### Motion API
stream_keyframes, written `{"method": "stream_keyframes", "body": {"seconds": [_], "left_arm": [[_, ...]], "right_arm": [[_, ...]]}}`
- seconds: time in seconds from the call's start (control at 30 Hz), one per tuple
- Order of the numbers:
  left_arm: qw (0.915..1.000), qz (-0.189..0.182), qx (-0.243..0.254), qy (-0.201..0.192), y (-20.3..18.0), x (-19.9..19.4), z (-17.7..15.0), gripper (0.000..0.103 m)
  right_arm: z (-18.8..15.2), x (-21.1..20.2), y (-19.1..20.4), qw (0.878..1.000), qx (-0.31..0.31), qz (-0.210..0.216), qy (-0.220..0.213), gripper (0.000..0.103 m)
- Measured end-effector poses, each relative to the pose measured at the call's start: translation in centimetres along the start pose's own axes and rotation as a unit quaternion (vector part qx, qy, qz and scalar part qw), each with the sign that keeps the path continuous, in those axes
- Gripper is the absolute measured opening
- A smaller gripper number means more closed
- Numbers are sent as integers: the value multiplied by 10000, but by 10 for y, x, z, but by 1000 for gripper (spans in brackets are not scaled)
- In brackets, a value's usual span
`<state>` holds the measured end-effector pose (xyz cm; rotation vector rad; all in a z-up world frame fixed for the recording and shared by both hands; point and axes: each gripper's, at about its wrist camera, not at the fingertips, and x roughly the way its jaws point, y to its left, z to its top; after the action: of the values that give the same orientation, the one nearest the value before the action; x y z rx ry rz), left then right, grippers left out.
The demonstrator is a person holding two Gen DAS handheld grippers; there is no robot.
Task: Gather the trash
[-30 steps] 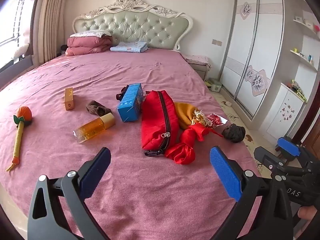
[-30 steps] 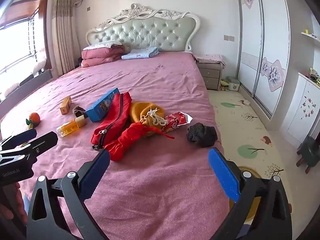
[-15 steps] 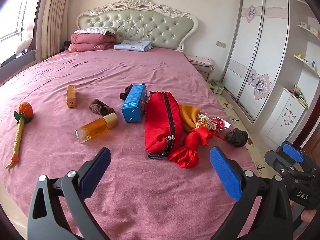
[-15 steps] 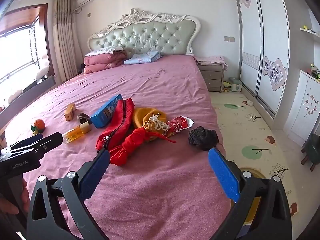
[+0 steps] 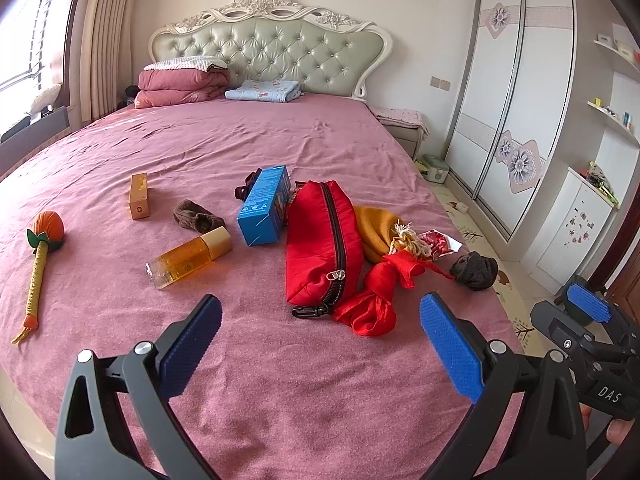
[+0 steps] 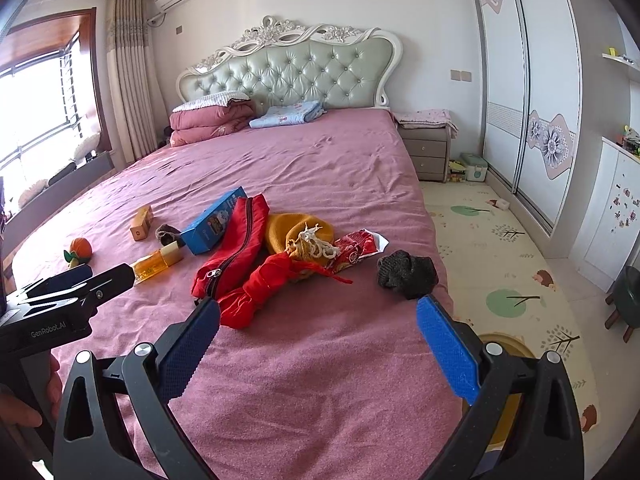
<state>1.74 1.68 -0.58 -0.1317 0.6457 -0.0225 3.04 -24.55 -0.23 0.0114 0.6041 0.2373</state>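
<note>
A torn red snack wrapper (image 5: 437, 241) (image 6: 357, 251) lies on the pink bed beside a yellow knit hat (image 5: 376, 228) (image 6: 296, 232). A blue carton (image 5: 265, 205) (image 6: 214, 226), a small orange box (image 5: 138, 195) (image 6: 141, 223) and an amber bottle (image 5: 188, 257) (image 6: 158, 263) lie left of a red zip pouch (image 5: 324, 242) (image 6: 232, 252). My left gripper (image 5: 320, 322) is open and empty above the bed's near part. My right gripper (image 6: 318, 326) is open and empty, short of the red cloth (image 6: 260, 290).
A dark sock ball (image 5: 475, 270) (image 6: 406, 274) sits at the bed's right edge. A brown sock (image 5: 198, 217) and an orange toy stick (image 5: 40, 264) lie to the left. Folded bedding (image 5: 180, 86) is at the headboard. Wardrobe (image 5: 516, 92) and play mat (image 6: 500, 264) are on the right.
Both grippers have tilted up and drawn slightly back from the bed, so the items sit a little farther off. Both stay open and empty.
</note>
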Motion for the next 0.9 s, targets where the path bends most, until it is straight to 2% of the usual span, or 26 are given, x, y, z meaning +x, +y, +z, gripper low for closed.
{"method": "stream_keyframes", "body": {"seconds": [0.9], "left_arm": [[10000, -9, -27, 65, 5, 3, -5, 99]], "right_arm": [[-3, 5, 4, 9999, -43, 68, 82, 94]]}}
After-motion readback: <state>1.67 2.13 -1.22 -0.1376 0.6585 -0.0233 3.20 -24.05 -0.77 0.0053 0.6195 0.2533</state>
